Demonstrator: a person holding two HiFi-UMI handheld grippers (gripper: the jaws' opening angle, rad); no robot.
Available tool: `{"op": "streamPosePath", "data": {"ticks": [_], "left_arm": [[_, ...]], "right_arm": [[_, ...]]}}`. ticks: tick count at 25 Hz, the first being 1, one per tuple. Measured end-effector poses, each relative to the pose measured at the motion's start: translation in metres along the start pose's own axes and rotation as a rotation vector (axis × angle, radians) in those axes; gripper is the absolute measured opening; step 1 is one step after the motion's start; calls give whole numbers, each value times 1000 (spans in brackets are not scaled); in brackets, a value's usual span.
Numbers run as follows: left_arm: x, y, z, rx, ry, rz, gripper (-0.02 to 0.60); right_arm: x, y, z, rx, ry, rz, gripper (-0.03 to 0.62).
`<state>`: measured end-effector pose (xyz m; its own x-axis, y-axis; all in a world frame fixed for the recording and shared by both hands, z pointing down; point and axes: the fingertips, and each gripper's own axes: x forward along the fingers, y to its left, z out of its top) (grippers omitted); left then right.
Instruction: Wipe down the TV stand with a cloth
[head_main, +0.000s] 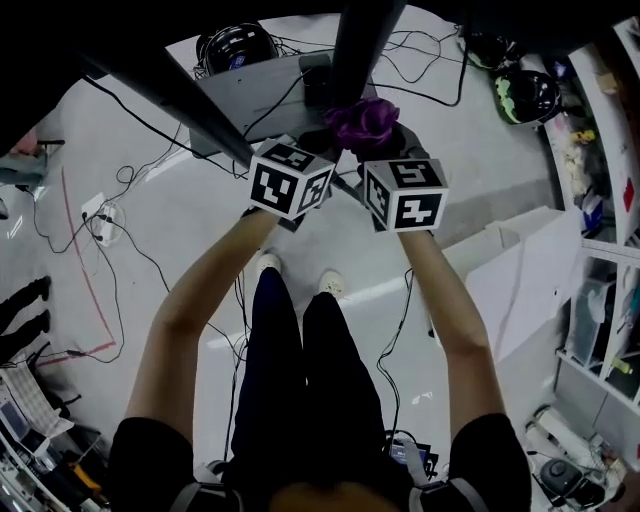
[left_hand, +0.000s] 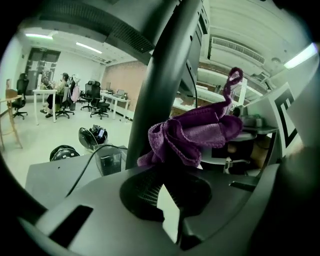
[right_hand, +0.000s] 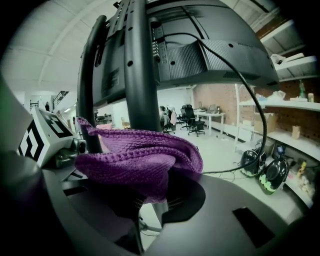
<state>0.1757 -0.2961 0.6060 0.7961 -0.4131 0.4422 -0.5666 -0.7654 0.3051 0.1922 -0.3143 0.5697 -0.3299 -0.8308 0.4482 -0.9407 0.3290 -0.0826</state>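
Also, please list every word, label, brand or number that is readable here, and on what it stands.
None can be read.
The black square markers on the left white cube and the right white cube are patterns, not letters.
The purple knitted cloth and the black stand pole show no print.

I stand on a pale grey smooth floor (head_main: 180, 170), my white shoes (head_main: 266, 263) side by side on it. Loose black cables (head_main: 135, 113) trail across it, and a white power strip (head_main: 98, 213) and a thin red line (head_main: 85, 270) lie at my left. Ahead, the flat grey base plate of the TV stand (head_main: 250, 95) rests on the floor, with a glossy black helmet (head_main: 235, 45) just behind it. A black-and-green helmet (head_main: 527, 95) lies to the right.
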Motion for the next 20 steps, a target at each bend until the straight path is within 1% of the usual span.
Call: {"op": "streamPosePath", "data": {"ticks": [4, 9, 17, 20], "left_arm": [[24, 12, -38, 2, 21, -4, 6], [48, 29, -96, -65, 51, -18, 6], [80, 71, -184, -64, 132, 4, 6], [99, 86, -220, -68, 157, 17, 6]], "right_arm": [[24, -7, -40, -3, 37, -24, 64], [49, -10, -101, 36, 78, -43, 64], [93, 0, -192, 60, 135, -61, 64], [112, -1, -233, 78, 165, -69, 64]]}}
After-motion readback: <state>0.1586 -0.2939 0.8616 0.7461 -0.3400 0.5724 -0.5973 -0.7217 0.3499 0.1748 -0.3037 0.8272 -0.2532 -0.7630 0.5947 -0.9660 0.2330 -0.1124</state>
